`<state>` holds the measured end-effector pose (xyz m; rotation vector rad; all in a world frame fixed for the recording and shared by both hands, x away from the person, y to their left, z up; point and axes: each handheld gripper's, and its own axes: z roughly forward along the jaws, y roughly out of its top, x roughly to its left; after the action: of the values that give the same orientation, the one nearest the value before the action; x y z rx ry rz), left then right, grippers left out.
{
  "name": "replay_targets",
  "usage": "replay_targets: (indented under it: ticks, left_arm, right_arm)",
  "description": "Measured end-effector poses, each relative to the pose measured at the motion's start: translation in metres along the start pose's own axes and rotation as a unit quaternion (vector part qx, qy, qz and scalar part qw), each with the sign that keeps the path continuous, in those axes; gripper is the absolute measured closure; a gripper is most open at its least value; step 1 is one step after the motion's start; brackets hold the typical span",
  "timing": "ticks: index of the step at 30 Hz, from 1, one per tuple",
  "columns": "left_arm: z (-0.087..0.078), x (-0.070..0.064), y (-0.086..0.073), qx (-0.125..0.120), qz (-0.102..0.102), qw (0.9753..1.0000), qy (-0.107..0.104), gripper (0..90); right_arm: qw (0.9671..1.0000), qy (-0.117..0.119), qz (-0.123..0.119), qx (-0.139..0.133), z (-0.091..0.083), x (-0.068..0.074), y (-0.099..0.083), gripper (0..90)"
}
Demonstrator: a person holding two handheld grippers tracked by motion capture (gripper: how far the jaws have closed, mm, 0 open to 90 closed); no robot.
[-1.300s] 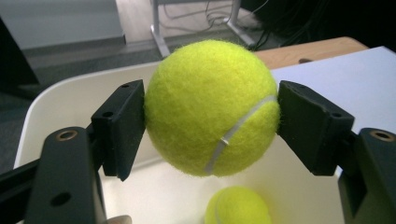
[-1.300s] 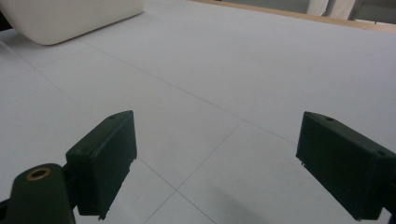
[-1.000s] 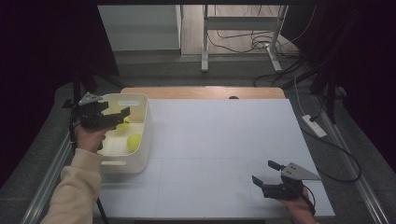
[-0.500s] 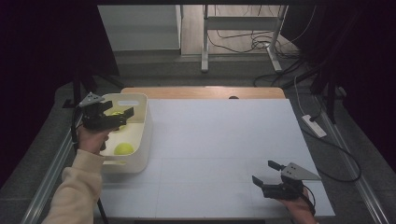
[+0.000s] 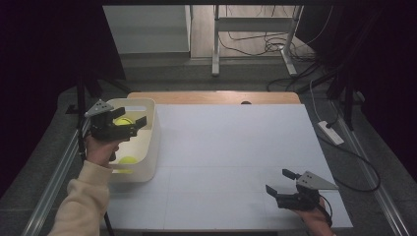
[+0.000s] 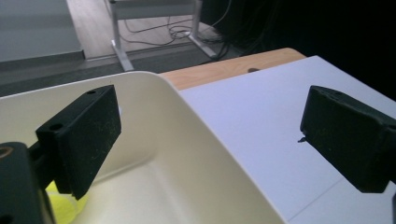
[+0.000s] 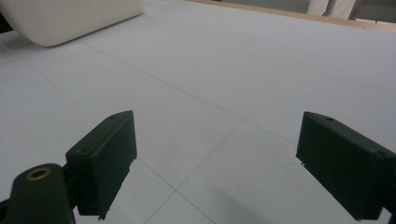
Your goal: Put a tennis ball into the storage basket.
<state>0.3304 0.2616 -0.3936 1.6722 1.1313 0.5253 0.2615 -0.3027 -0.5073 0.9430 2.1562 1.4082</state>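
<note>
A white bin (image 5: 151, 140) stands at the table's left edge with two yellow balls in it, one (image 5: 123, 120) at the far end and one (image 5: 128, 160) near the front. My left gripper (image 5: 137, 127) hovers open over the bin, holding nothing. In the left gripper view, the gripper (image 6: 210, 121) has one jaw over the bin's inside and the other over the table, with the bin rim (image 6: 187, 116) between them and a ball (image 6: 63, 205) low at the left. My right gripper (image 5: 279, 181) rests open and empty near the front right; its own view (image 7: 215, 140) looks across bare white table.
The white table top (image 5: 231, 147) has a wooden strip (image 5: 211, 97) along its far edge. The bin's corner (image 7: 70, 18) shows far off in the right gripper view. A metal rail (image 5: 378, 191) runs along the table's right side, and cables lie on the floor beyond.
One yellow ball in the bin has moved toward the bin's near end. My left gripper has shifted slightly toward the far end. The right gripper has stayed still.
</note>
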Motion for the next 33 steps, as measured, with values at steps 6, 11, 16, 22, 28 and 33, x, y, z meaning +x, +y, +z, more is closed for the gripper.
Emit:
replay_targets:
  ticks: [6, 11, 16, 22, 28, 33]
  left_arm:
    - [0.002, -0.009, -0.001, -0.003, 0.006, 0.9997, -0.023, 5.1]
    - [0.009, -0.018, -0.002, 0.005, 0.02, 0.9988, -0.045, 4.6]
    - [0.014, -0.028, -0.004, 0.011, 0.031, 0.9979, -0.056, 4.3]
    - [0.01, -0.039, -0.005, 0.004, 0.043, 0.9968, -0.067, 4.2]
    - [0.006, -0.053, -0.011, 0.0, 0.058, 0.9951, -0.08, 4.2]
    - [0.0, -0.065, -0.017, -0.002, 0.073, 0.9932, -0.09, 4.4]
  right_arm:
    - [1.0, 0.0, 0.006, -0.003, 0.001, -0.002, 0.0, 12.4]
    - [1.0, 0.002, 0.008, -0.003, 0.001, -0.003, 0.0, 12.4]
    - [0.9999, 0.001, 0.01, -0.006, -0.001, -0.004, -0.001, 12.4]
    - [0.9999, 0.0, 0.009, -0.006, -0.002, -0.003, 0.0, 12.4]
    - [1.0, 0.002, 0.005, -0.004, 0.0, -0.001, 0.001, 12.4]
    - [1.0, 0.001, 0.001, -0.002, 0.001, 0.0, 0.002, 12.4]
